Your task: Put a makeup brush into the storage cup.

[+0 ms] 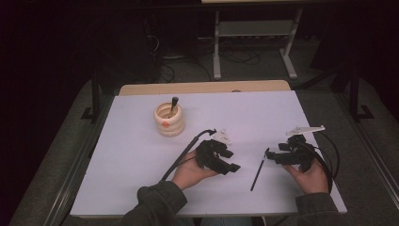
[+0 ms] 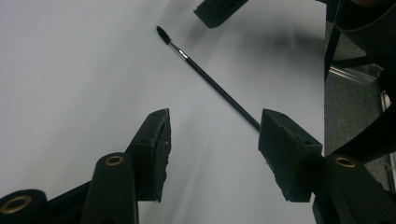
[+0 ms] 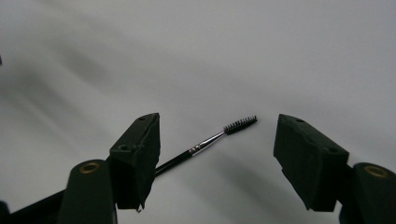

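A thin black brush [image 1: 259, 169] with a small bristle head lies flat on the white table [image 1: 141, 155] between the two hands. My left gripper [image 1: 234, 166] is open just left of it. In the left gripper view the brush [image 2: 210, 81] runs diagonally ahead of that gripper [image 2: 212, 123], its handle end passing behind the right jaw. My right gripper [image 1: 272, 157] is open beside the bristle end. In the right gripper view the brush [image 3: 205, 144] lies on the table between the open jaws of this gripper [image 3: 217, 128], and neither pad touches it.
A cream ribbed holder [image 1: 169, 119] with an orange dot stands at the back left, with a dark-handled tool [image 1: 173, 104] standing in it. A wooden strip [image 1: 202, 87] borders the far edge. Metal frame legs [image 1: 217, 47] stand on the floor beyond.
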Motion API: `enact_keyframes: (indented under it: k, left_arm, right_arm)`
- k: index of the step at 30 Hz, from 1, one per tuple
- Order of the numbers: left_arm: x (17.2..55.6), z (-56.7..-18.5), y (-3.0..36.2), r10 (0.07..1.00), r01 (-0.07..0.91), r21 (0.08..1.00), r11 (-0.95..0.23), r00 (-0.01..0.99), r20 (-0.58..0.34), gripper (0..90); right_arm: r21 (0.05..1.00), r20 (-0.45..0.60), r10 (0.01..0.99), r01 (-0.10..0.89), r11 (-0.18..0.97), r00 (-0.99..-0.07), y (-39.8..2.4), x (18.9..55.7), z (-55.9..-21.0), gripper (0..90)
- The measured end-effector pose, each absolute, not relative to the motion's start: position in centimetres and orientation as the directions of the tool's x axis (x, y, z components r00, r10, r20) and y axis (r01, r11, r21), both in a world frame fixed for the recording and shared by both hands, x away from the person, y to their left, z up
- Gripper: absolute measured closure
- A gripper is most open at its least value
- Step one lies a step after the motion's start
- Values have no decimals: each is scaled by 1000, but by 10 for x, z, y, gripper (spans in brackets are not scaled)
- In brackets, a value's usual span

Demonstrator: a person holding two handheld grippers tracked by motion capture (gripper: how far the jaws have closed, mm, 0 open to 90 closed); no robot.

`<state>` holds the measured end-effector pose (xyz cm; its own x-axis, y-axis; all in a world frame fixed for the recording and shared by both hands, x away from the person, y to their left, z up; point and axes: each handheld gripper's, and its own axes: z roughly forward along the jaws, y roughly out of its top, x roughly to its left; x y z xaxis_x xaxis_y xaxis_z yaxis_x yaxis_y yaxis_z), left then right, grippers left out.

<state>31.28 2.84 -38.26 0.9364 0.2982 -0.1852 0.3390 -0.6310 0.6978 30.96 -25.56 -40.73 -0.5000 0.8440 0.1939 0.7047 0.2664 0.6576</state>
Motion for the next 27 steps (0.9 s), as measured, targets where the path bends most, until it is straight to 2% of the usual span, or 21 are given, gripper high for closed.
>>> enact_keyframes:
  k: [18,27]
  left_arm:
    - [307,-406,-34,338,384,621,-683,920,-198,468]
    - [308,-419,-55,370,406,574,-711,910,-186,528]
  right_arm:
    - [655,170,858,706,269,-485,-258,324,-410,267]
    - [656,176,864,711,254,-471,-258,326,-411,263]
